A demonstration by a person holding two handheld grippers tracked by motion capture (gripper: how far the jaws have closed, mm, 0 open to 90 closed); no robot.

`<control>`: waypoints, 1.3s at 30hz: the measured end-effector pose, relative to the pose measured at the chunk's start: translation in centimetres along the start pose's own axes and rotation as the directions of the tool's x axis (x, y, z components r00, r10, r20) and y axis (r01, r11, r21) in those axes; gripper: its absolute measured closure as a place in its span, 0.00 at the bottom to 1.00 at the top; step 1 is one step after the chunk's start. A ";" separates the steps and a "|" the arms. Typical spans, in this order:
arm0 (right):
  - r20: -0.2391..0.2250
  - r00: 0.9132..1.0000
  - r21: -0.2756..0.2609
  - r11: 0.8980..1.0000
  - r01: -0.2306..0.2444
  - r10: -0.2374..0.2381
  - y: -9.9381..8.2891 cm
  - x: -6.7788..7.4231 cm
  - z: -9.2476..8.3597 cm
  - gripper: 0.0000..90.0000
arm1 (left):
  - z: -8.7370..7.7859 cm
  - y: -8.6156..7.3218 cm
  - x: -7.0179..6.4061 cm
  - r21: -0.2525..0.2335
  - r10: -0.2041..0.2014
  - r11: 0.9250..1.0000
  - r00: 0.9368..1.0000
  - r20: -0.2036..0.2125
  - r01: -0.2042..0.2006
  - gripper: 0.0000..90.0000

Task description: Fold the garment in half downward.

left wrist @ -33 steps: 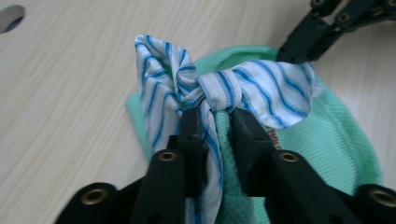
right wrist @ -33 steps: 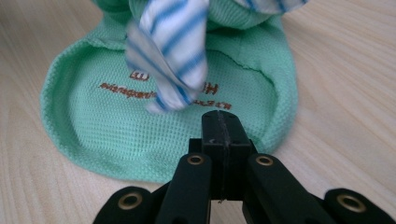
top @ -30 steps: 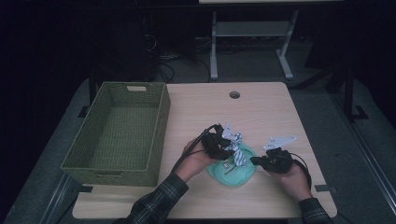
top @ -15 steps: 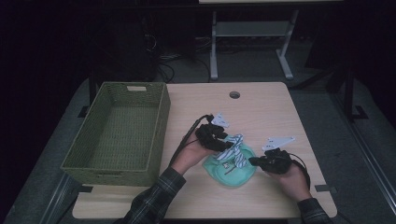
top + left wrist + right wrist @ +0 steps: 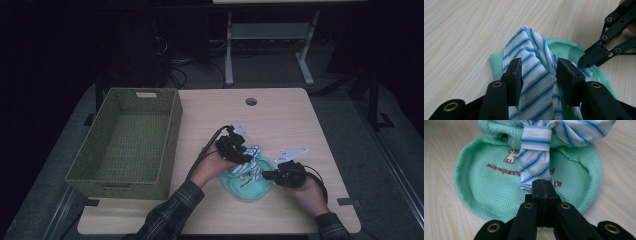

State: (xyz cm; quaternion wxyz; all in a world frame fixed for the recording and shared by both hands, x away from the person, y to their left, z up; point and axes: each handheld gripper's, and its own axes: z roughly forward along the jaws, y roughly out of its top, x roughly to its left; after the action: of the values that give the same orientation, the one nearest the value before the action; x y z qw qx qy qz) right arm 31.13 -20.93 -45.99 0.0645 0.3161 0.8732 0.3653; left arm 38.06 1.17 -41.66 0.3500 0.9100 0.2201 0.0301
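**Striped cloth on green cloth – two-gripper handling**

Materials: striped cloth [image 5: 536,82], thin white woven fabric w/ blue stripes, bunched into a peaked fold. Under it a green cloth [image 5: 486,192], waffle-textured mint knit, roughly round outline w/ raised rim, brown printed logo and text near its middle. Both lie on the surface [image 5: 280,117], light wood-grain laminate w/ a round hole near the far edge.

Containers: woven green basket [image 5: 172,145], rectangular, open top, stands at the left of the surface, well apart from the cloths. Nothing visible inside.

Grippers: left gripper [image 5: 539,75] about half open, jaws straddling the striped fold; the cloth sits between the pads; firm pinch can't be confirmed. Jaws have just been opening a bit. Right gripper [image 5: 542,187] clenched, pinching the end of a striped strip over the green cloth's near part. Its tip shows in left gripper view, just beside the fold.
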 end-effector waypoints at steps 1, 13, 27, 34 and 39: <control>-0.003 1.000 0.000 1.000 0.001 -0.001 -0.1 -0.1 0.1 1.00 | 0.0 -0.1 0.0 0.006 0.000 1.000 1.000 0.002 0.000 0.63; 0.004 1.000 0.016 1.000 0.004 -0.004 -0.1 0.0 0.3 1.00 | 0.2 -0.7 0.1 0.048 -0.019 0.999 0.998 0.057 0.016 0.94; -0.019 1.000 -0.038 0.999 0.018 -0.019 1.8 0.5 0.9 1.00 | -3.4 0.5 -0.5 -0.054 0.033 0.998 0.999 0.041 -0.031 0.99; -0.014 1.000 -0.085 0.996 -0.005 0.004 3.0 0.1 2.1 1.00 | -4.1 0.5 -1.0 -0.065 0.038 0.997 0.998 0.057 -0.034 0.99; -0.014 1.000 -0.067 0.997 -0.025 0.025 2.4 -0.4 2.7 1.00 | -3.4 -0.1 -1.5 -0.052 0.037 0.998 0.996 0.081 -0.033 0.98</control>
State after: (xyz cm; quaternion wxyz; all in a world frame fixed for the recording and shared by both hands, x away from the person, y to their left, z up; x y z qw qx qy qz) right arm 33.56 -18.27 -46.33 0.0648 0.3223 0.8568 0.3972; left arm 35.92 2.74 -38.98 0.3812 0.9050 0.1887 0.0048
